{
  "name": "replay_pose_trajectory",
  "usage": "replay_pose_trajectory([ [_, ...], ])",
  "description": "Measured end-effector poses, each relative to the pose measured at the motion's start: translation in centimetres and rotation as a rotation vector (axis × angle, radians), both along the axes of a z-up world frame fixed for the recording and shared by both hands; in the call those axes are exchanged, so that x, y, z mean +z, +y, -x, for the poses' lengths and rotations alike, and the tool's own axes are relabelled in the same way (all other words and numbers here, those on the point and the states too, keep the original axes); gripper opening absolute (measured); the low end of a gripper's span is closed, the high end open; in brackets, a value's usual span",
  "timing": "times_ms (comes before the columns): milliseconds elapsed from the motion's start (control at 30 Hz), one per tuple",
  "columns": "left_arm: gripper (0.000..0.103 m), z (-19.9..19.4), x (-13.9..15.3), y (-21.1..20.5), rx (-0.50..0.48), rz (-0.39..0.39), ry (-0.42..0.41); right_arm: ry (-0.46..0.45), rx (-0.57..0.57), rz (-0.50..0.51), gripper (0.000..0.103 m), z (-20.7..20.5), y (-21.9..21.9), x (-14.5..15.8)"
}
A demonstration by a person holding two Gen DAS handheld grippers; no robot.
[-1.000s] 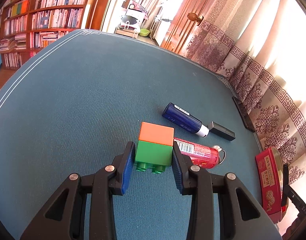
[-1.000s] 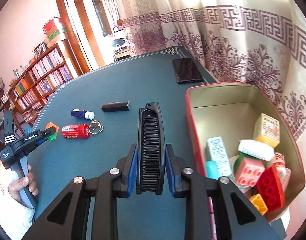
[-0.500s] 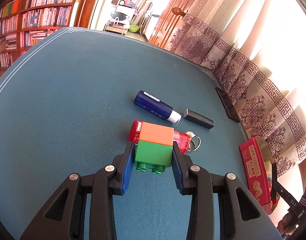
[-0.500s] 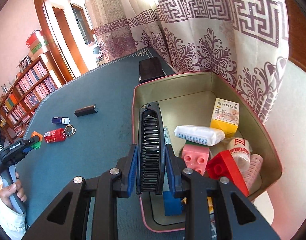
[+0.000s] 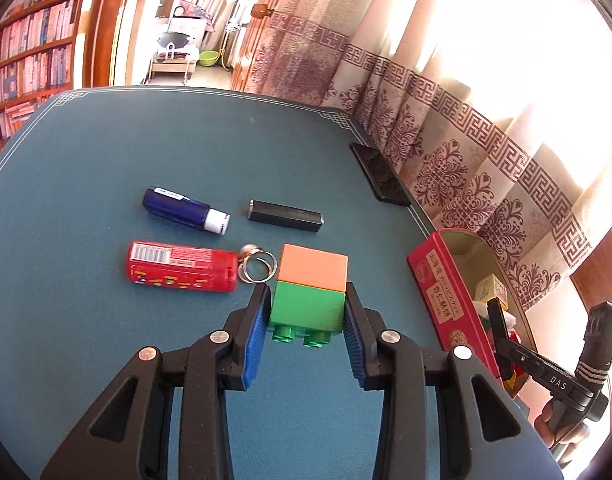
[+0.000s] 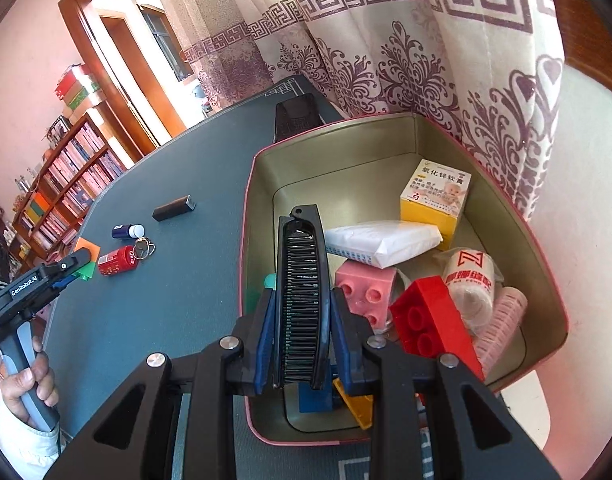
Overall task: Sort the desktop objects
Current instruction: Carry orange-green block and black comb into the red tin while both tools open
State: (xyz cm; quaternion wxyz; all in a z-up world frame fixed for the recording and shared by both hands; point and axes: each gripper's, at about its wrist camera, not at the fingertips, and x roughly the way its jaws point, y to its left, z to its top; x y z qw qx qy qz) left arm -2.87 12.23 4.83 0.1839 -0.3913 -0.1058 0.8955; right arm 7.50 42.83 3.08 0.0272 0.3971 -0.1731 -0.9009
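Note:
My left gripper (image 5: 306, 312) is shut on a green-and-orange toy brick (image 5: 311, 285), held above the blue tabletop (image 5: 106, 152). My right gripper (image 6: 302, 312) is shut on a black folding comb (image 6: 303, 280), which hangs over the open red tin (image 6: 250, 184). The tin holds a pink brick (image 6: 366, 288), a red brick (image 6: 430, 320), a yellow box (image 6: 436, 196), a white packet and rolls. In the left wrist view the red tin (image 5: 446, 292) stands at the right, with the right gripper (image 5: 502, 344) over it. In the right wrist view the left gripper (image 6: 76, 268) shows at far left.
On the table lie a red tube (image 5: 182, 266) with key rings (image 5: 258, 266), a blue bottle (image 5: 184, 210), a black stick (image 5: 285, 216) and a black phone (image 5: 380, 174). Patterned curtains hang along the table's right edge. Bookshelves stand beyond the far left.
The left gripper carried the brick up and rightward, past the red tube, toward the tin. The right gripper brought the comb from beside the tin to over its inside.

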Motion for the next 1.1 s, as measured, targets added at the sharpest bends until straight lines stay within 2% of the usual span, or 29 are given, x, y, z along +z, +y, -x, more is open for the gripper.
replay_pose_trajectory([
  [200,0.038,-0.6,0.6,4.4,-0.098,0.015,0.0,0.024,-0.009,0.012,0.03,-0.5,1.0,0.2],
  [400,0.038,-1.5,1.2,8.7,-0.201,0.023,0.001,0.029,-0.024,0.051,0.035,-0.5,2.2,0.1],
  [567,0.038,-2.3,2.0,12.5,-0.286,0.031,0.009,0.056,-0.066,-0.027,0.035,-1.0,2.4,0.7],
  [633,0.038,-2.6,2.2,13.9,-0.322,0.029,0.005,0.051,-0.057,-0.022,0.035,-1.0,2.5,0.6],
  [800,0.038,-3.1,1.9,16.7,-0.393,0.006,-0.032,0.072,-0.08,0.011,0.035,-1.7,3.6,1.1],
  [1100,0.038,-4.3,0.4,20.8,-0.498,0.003,-0.091,0.101,-0.152,0.01,0.035,-2.6,5.0,1.7],
])
